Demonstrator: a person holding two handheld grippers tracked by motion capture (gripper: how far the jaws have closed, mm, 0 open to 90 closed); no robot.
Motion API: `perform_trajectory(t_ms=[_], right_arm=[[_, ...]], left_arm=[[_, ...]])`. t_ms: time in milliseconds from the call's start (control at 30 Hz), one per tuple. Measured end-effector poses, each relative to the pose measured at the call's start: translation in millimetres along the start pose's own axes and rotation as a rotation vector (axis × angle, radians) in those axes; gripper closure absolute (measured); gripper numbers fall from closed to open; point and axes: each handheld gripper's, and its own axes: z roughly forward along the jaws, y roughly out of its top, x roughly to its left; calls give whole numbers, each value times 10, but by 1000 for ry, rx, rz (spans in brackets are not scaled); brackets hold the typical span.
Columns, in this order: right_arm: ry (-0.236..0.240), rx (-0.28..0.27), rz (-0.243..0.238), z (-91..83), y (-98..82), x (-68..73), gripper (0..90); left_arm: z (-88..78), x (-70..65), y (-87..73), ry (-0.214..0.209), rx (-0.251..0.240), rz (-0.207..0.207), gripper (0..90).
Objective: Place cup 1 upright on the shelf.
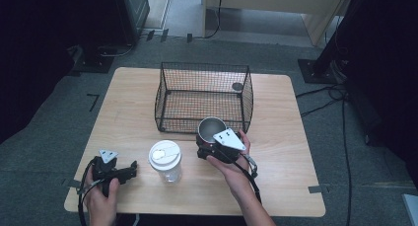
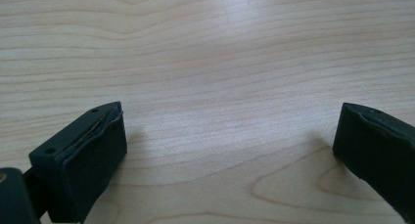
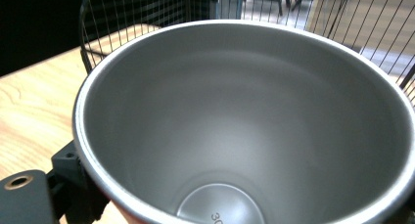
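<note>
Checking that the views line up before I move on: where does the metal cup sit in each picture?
High view: the metal cup is right of centre, by the wire basket's near right corner, at the right gripper.
Left gripper view: not in it; bare table between wide-apart jaws.
Right gripper view: the cup is seen from above, open and empty.
Shared landmark: the basket, behind the cup.

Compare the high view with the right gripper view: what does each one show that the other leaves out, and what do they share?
High view alone: the clear lidded cup standing on the table, the left gripper resting near the front edge, and a small dark disc inside the basket. Right gripper view alone: the bare inside of the metal cup, with printed figures on its bottom. Both: that metal cup held at its rim side by the right gripper, the wire basket just behind it, and the wooden tabletop.
</note>
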Motion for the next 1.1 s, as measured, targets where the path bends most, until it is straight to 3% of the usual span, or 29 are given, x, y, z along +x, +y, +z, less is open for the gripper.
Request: perform_trajectory(t_ms=[500,700,1100], right_arm=[[3,-219,-34,-98,172,41,74],[-20,-268,-23,-98,225,13,74],[-7,-322,-30,-115,445,-68,74]], left_arm=[[1,-1,0,0,-1,-2,0],[1,-1,0,0,-2,-2,0],[0,-1,0,0,-1,-1,0]])
